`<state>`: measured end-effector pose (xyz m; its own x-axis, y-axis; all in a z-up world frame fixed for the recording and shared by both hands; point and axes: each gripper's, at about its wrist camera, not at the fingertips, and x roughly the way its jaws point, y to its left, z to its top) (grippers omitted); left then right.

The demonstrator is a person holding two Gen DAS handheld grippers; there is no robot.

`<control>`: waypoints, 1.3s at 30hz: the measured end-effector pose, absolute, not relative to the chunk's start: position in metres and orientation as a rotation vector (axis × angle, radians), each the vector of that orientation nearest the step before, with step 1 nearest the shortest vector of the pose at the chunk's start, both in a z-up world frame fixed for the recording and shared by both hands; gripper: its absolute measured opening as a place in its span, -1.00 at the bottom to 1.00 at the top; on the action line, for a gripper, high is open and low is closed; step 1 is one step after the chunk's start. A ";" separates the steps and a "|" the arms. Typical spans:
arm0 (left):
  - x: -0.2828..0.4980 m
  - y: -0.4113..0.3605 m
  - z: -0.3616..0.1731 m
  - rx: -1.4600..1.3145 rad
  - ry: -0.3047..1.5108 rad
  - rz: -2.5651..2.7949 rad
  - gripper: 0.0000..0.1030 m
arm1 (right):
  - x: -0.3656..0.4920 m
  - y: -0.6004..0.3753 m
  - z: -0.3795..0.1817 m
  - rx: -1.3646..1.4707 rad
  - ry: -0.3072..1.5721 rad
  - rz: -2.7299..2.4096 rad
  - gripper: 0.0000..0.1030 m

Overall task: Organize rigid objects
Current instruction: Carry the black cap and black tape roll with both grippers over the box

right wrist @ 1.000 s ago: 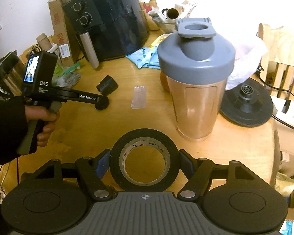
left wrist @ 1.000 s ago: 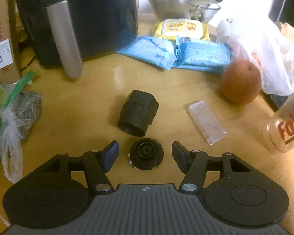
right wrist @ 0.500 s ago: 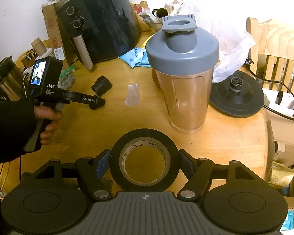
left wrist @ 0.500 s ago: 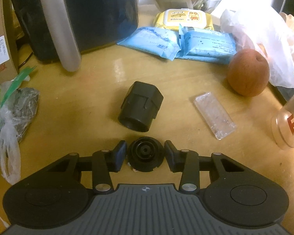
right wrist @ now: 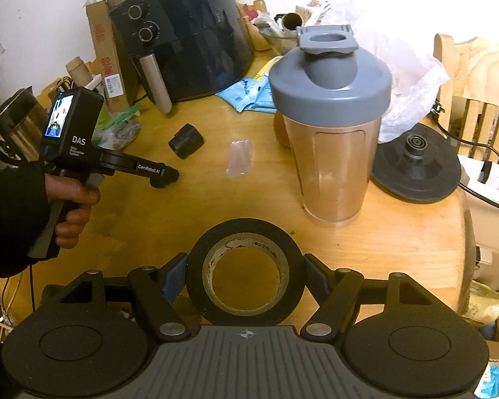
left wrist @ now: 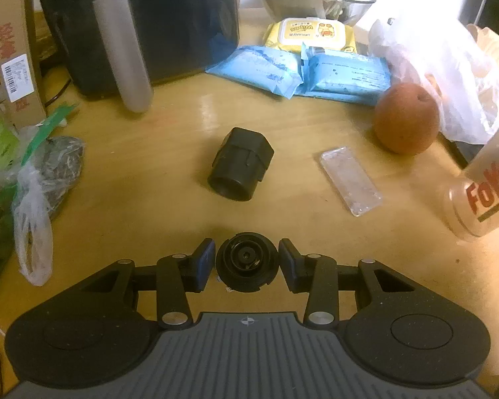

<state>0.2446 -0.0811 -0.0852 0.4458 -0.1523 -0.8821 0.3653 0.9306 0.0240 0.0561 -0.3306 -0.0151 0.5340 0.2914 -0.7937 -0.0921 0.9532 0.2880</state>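
Tape roll (right wrist: 246, 271) is clamped in the right hand-held gripper (right wrist: 246, 277) above the near desk (right wrist: 196, 209) edge. Round black cap (left wrist: 247, 261) is gripped by the left hand-held gripper (left wrist: 246, 263), mid-desk.

Right gripper (right wrist: 246, 277) clamps black tape roll (right wrist: 246, 271); shaker bottle (right wrist: 331, 126) just ahead-right; left gripper (right wrist: 164, 179) far left.

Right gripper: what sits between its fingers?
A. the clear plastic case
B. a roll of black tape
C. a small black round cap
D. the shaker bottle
B. In the right wrist view, the right gripper has its fingers against both sides of a roll of black tape, while the shaker bottle stands apart on the table.
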 end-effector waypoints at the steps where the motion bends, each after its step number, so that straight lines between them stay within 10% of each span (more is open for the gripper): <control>1: 0.243 -0.080 -0.083 0.222 1.062 -0.325 -0.19 | 0.056 -0.330 -0.015 0.220 0.982 0.236 0.46; 39: 0.163 -0.047 -0.012 0.072 0.990 -0.332 -0.20 | 0.053 -0.313 -0.008 0.171 0.969 0.381 0.46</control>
<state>0.1634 -0.0472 -0.0115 0.5027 -0.2421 -0.8298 0.3075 0.9473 -0.0901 0.0533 -0.3127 -0.0084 0.5067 0.3897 -0.7690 -0.2384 0.9206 0.3094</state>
